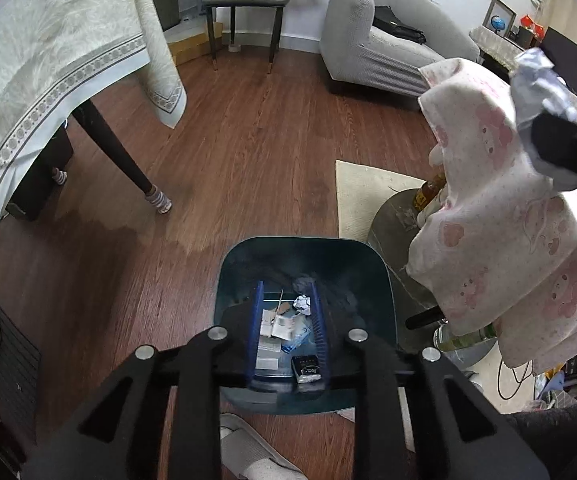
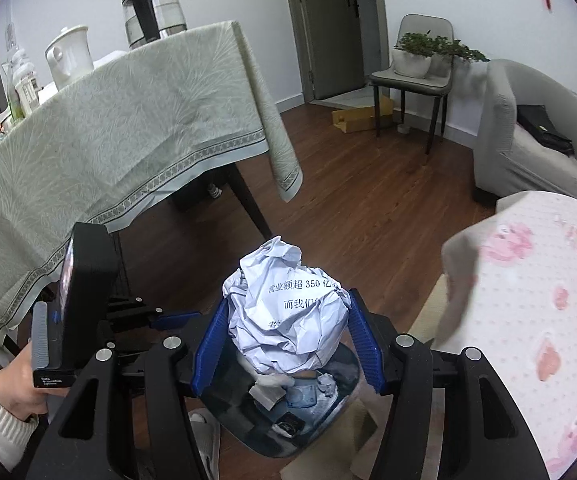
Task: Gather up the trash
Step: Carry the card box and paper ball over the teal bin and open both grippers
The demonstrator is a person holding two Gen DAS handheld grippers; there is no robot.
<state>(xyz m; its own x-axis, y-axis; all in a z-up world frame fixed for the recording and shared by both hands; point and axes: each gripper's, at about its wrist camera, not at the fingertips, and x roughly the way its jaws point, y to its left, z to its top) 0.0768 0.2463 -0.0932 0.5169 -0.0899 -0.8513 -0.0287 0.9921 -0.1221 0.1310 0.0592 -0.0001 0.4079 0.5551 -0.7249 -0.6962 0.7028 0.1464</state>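
A dark blue trash bin [image 1: 228, 280] stands on the wood floor, holding several scraps of paper and a small dark box [image 1: 306, 368]. My left gripper [image 1: 287, 332] hangs open right over the bin's mouth, nothing between its blue fingers [image 1: 256, 328]. My right gripper [image 2: 286, 340] is shut on a crumpled ball of printed white paper [image 2: 284, 312], held above the bin [image 2: 328, 412]. The paper ball also shows in the left wrist view [image 1: 540, 80], high at the right.
A table with a pale green cloth [image 2: 108, 140] stands to the left. A pink-patterned cloth [image 1: 508, 220] drapes over a small round table with bottles at the right. A grey sofa [image 1: 380, 44], a chair with plants [image 2: 412, 76] and a beige rug [image 1: 364, 196] lie beyond. A white slipper [image 1: 248, 452] is near the bin.
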